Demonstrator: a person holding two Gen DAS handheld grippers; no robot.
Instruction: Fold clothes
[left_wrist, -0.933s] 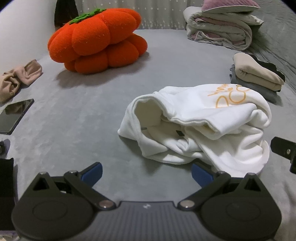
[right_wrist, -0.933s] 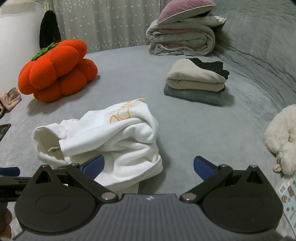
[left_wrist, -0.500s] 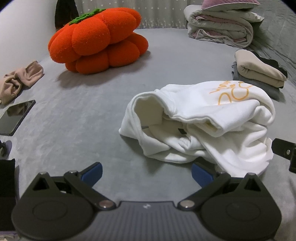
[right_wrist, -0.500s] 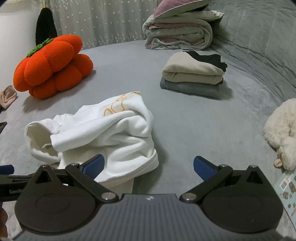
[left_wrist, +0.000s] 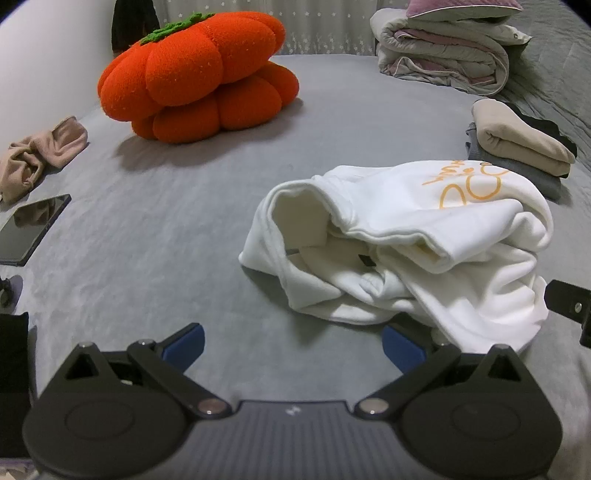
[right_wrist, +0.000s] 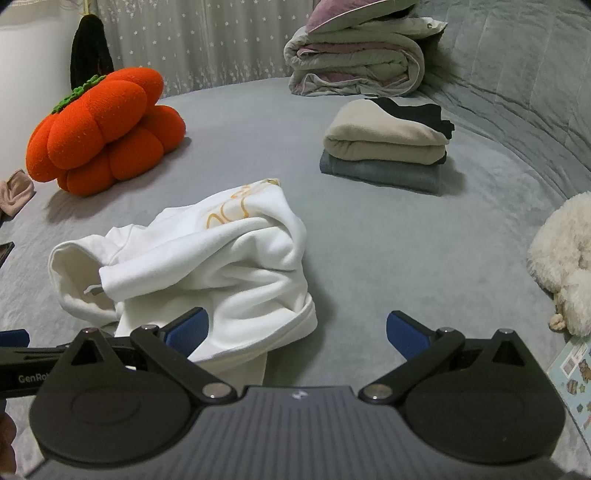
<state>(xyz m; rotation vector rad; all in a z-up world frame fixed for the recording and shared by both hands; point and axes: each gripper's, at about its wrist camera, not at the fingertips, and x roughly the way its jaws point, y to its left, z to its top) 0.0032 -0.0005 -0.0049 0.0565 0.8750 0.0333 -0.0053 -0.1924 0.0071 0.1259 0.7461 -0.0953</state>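
White, the crumpled sweatshirt (left_wrist: 413, 243) lies at one o'clock from the spread, empty left gripper (left_wrist: 293, 343) and eleven o'clock from the equally spread right gripper (right_wrist: 297, 332).

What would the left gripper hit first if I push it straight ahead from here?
Probably bare grey bedding; the left gripper is open, and the white sweatshirt sits right of centre, so its right finger might brush it.

soft even indoor light, faint shadows, strong fisheye bending and dark vignetted corners
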